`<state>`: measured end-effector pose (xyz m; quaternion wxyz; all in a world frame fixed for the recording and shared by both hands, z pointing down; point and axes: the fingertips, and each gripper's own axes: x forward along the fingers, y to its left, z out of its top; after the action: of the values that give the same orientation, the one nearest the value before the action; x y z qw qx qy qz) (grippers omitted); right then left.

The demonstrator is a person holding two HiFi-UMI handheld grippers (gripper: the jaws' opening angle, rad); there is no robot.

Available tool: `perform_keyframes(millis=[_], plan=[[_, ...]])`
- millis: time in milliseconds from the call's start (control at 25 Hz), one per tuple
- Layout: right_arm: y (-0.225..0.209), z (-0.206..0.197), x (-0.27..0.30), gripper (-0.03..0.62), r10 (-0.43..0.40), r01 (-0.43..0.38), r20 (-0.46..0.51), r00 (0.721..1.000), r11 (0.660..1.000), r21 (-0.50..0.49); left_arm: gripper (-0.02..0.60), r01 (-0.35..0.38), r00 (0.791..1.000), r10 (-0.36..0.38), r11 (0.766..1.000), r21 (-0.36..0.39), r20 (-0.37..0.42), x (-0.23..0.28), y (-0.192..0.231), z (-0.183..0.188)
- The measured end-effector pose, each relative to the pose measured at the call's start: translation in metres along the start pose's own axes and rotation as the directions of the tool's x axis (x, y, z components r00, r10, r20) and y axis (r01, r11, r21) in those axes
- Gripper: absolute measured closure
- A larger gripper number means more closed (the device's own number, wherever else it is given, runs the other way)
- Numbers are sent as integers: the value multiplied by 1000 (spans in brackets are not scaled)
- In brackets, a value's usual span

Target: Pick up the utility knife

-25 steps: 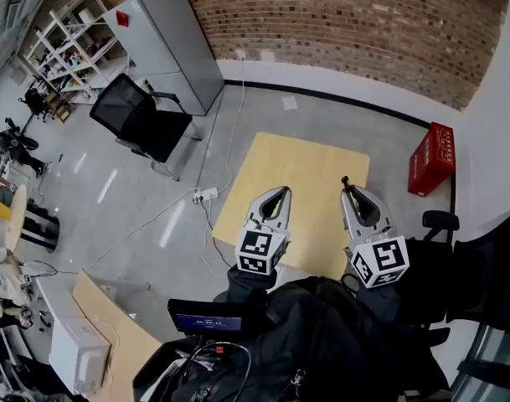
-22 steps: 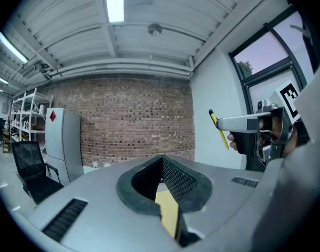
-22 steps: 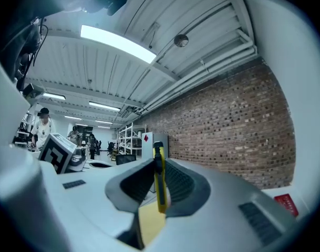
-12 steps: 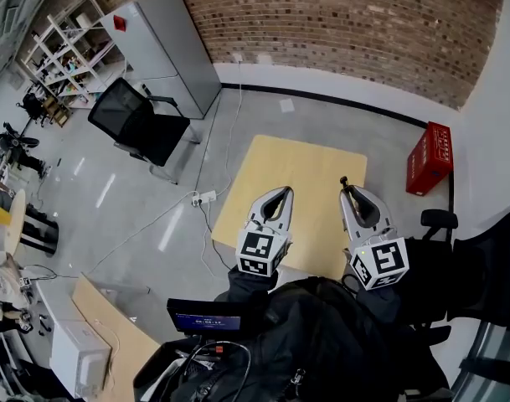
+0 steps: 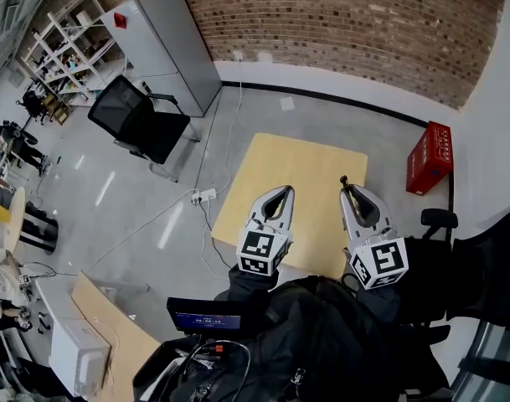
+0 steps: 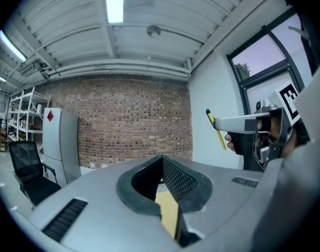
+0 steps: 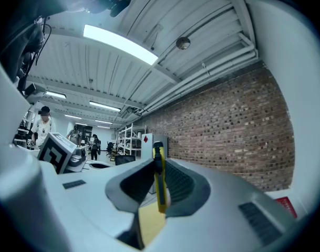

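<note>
Knife: we had the utility knife (image 7: 159, 180) up off the table, standing upright between the jaws of the right gripper (image 7: 160, 160), black tip poking out above them.
Right gripper: its jaws were pinching the knife's yellow body, pads on either side.
Left gripper: we saw the left gripper (image 6: 162, 159) with its jaws pressed together on nothing, held just beside the right one.
Doing it well: by our reckoning the lift was as good as made. The job was an even squeeze and a level wrist, since a slim body like that could pivot or slide between the pads.
Below: the yellow table (image 5: 298, 170) lay under both grippers.
Around: a red crate (image 5: 430, 159) sat to the table's right, with a black office chair (image 5: 141, 120) and a grey cabinet (image 5: 167, 44) off to the left and a brick wall (image 5: 363, 15) beyond.
In the way: we judged only the left gripper close enough to bump.
</note>
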<state>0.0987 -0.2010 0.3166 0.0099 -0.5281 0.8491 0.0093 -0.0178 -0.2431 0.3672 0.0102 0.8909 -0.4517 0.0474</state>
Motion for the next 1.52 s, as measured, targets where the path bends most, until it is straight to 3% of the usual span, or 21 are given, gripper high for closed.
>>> perform_keyframes(millis=[1520], plan=[[-3, -4, -1, 528, -11, 10, 10, 1000, 1000, 17, 581, 3, 1000, -3, 1000, 2, -21, 1, -1, -5]])
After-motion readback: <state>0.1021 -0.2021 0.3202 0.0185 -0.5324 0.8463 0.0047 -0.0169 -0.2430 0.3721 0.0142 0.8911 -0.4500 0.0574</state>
